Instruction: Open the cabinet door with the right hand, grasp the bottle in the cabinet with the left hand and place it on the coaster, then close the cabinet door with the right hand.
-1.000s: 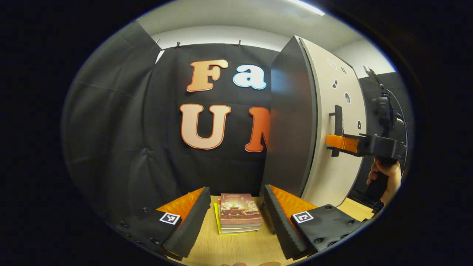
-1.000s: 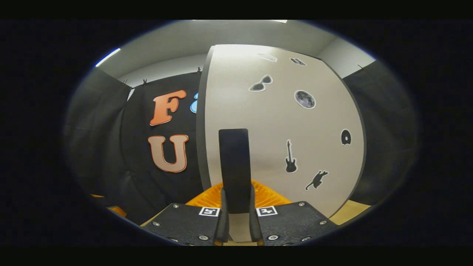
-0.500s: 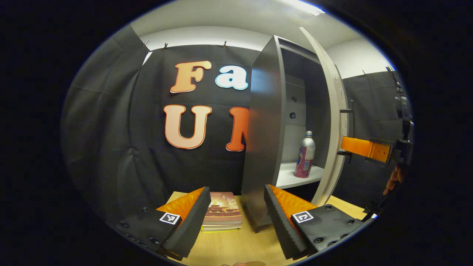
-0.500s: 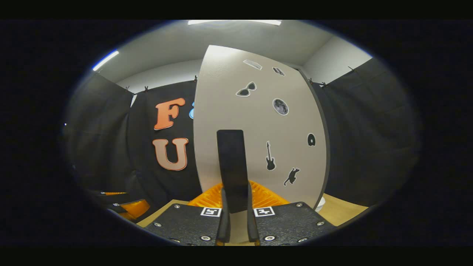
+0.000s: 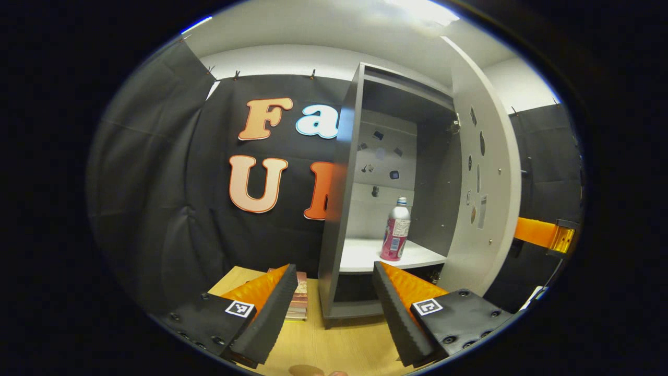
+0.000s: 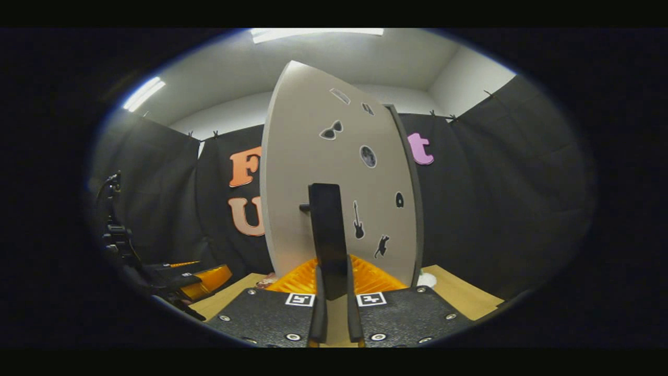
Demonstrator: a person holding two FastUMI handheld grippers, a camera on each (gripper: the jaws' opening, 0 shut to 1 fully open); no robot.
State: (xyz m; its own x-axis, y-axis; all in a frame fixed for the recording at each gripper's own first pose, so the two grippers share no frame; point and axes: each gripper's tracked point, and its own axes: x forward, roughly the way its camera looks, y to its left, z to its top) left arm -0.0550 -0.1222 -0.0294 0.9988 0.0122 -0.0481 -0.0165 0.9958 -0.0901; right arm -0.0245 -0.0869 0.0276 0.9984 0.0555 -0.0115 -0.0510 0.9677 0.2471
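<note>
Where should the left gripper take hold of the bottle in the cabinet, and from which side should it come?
Probably the body of the bottle, below its narrow neck. It stands upright on the shelf, so come level from the open front, left gripper fingers on either side. The door is swung wide.

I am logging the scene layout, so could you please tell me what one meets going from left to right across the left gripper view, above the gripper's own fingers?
Stack of books → cabinet side wall → bottle → open cabinet door → right gripper.
</note>
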